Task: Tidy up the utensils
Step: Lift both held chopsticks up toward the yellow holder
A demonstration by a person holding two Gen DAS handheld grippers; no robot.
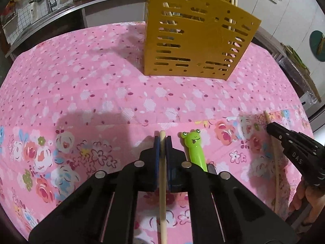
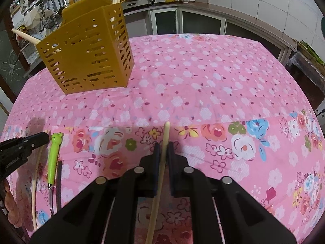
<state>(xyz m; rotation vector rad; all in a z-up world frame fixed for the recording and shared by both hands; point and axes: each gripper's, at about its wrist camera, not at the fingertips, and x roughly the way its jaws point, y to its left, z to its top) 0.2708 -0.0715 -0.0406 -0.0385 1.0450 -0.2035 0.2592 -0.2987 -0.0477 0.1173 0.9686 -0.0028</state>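
The left gripper [image 1: 162, 140] is clamped on a pale wooden chopstick [image 1: 162, 174], its blue pads pressed to either side of the stick near the table's front edge. The right gripper [image 2: 162, 147] holds a second chopstick [image 2: 160, 174] between its pads, this one slanting a little to the right at its tip. Between the two, on the pink floral tablecloth [image 2: 203, 81], lies a green frog-handled utensil [image 1: 194, 148]; only the right wrist view shows its metal end and a dark stick [image 2: 59, 183] just beside it (whether they touch I cannot tell). The yellow slotted utensil holder [image 1: 195, 38] stands toward the far edge of the table, with chopsticks already rising from it. The right wrist view alone shows one chopstick [image 2: 26, 36] poking out of the holder's left side.
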